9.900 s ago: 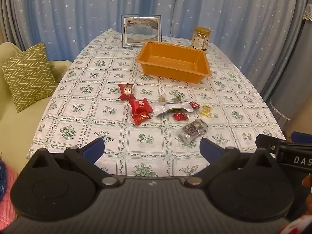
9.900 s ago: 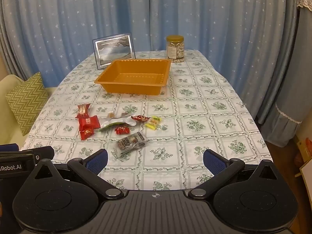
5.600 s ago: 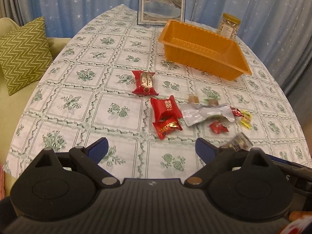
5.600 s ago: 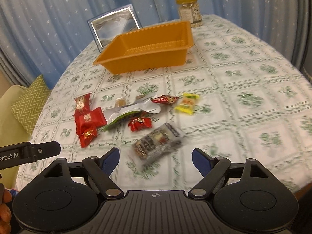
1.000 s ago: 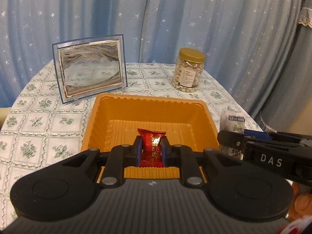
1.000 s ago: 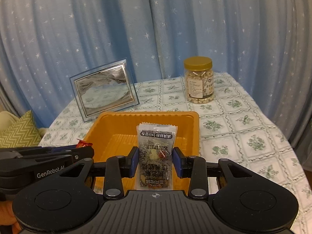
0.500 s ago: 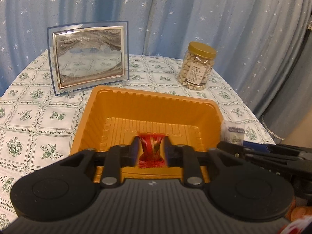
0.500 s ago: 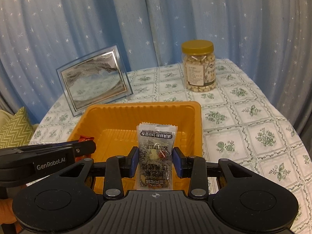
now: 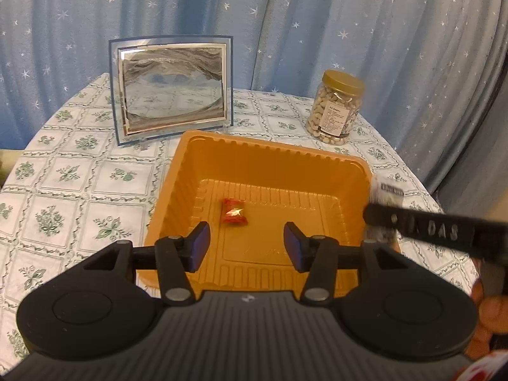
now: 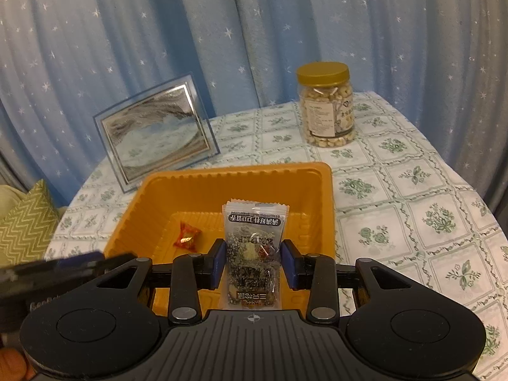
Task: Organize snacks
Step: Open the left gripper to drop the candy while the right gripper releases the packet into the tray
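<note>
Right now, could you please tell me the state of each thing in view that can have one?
Left gripper: jaws opening, nothing between them.
Right gripper: shut on the clear snack packet, held upright over the tray.
Red candy: lying loose on the tray floor.
Orange tray: on the table, holding only the red candy.
Nut jar: upright, gold lid on.
Picture frame: standing behind the tray.
</note>
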`<state>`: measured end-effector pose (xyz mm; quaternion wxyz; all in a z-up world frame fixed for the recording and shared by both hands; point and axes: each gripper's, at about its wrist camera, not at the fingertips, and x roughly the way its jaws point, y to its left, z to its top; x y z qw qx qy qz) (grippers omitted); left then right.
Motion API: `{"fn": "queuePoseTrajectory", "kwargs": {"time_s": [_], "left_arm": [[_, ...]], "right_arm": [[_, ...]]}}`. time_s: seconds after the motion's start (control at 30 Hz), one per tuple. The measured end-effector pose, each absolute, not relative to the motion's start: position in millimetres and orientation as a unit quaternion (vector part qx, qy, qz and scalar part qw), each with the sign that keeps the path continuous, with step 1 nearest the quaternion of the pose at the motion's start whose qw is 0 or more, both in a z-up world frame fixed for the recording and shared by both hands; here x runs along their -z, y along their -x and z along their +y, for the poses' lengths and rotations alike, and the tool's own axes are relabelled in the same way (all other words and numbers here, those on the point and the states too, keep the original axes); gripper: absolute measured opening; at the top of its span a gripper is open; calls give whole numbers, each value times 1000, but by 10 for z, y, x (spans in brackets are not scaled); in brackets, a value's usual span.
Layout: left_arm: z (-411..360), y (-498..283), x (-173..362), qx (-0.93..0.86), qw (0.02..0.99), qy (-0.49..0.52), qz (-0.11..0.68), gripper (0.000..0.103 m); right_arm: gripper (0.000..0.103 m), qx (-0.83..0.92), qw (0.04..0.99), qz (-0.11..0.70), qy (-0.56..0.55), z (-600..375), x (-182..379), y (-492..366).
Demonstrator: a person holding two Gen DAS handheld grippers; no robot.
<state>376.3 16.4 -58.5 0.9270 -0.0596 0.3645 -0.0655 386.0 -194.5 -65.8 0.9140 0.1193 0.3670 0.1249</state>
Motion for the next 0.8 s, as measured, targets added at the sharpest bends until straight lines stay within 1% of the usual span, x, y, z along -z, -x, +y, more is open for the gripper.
{"fn": "queuePoseTrajectory", "kwargs": {"time_s": [0.03,0.07,0.13,0.17,0.2,0.4,0.6,0.8], "left_arm": [[176,-3730,576,64,928,60,363,49],[190,-3701,568,63,929,61,361,53],[213,-3625,544,60,930,62,357,54],[221,-3590,530,58,931,61,355,55],[232,-3543,516,55,932,62,354,57],[264,-3206,417,45,935,69,346,64],[265,-2752,306,36,936,74,342,71],[251,-2310,204,32,935,75,345,73]], "right_arm": [[38,-129,914,362,-128,-1953,657,-3872],[39,-131,914,361,-133,-1960,660,-3886],[47,-127,915,357,-141,-1975,630,-3881],[56,-125,917,351,-144,-1993,610,-3857],[61,-122,919,345,-146,-2008,584,-3831],[61,-112,923,336,-150,-2154,447,-3539],[61,-94,919,351,-156,-2300,386,-3038],[61,-87,920,351,-149,-2331,247,-2470]]}}
